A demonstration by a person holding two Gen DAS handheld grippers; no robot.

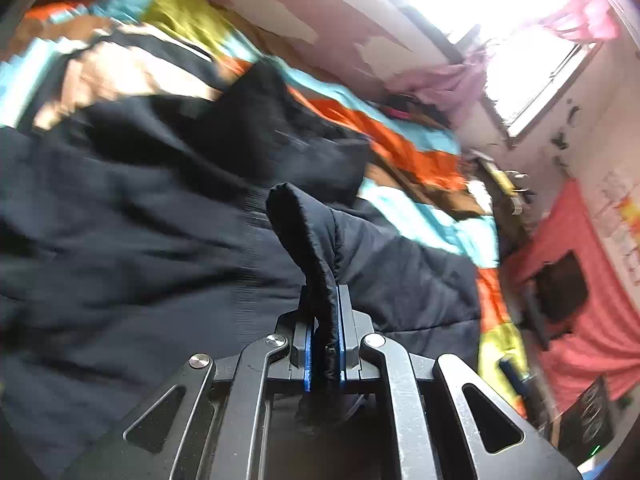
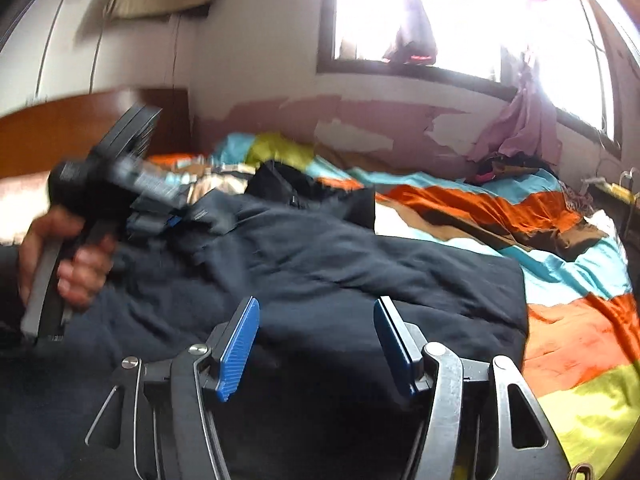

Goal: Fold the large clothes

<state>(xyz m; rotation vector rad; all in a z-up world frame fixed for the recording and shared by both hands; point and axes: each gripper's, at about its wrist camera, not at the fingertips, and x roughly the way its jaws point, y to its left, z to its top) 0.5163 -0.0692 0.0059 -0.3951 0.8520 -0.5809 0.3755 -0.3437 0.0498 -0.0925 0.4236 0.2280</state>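
A striped bedspread [image 2: 560,280] covers the bed under a dark padded jacket [image 2: 320,272]. The left tool [image 1: 323,320] clamps a puffy hem fold; the right tool [image 2: 316,344] gapes empty above it. Soft, bulky, probably slippery: edges suit gripping

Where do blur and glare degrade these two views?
Left wrist view: the dark navy padded jacket and striped bedspread smear with motion, and the window is blown out. Right wrist view: the window glares white, and the left gripper is blurred.
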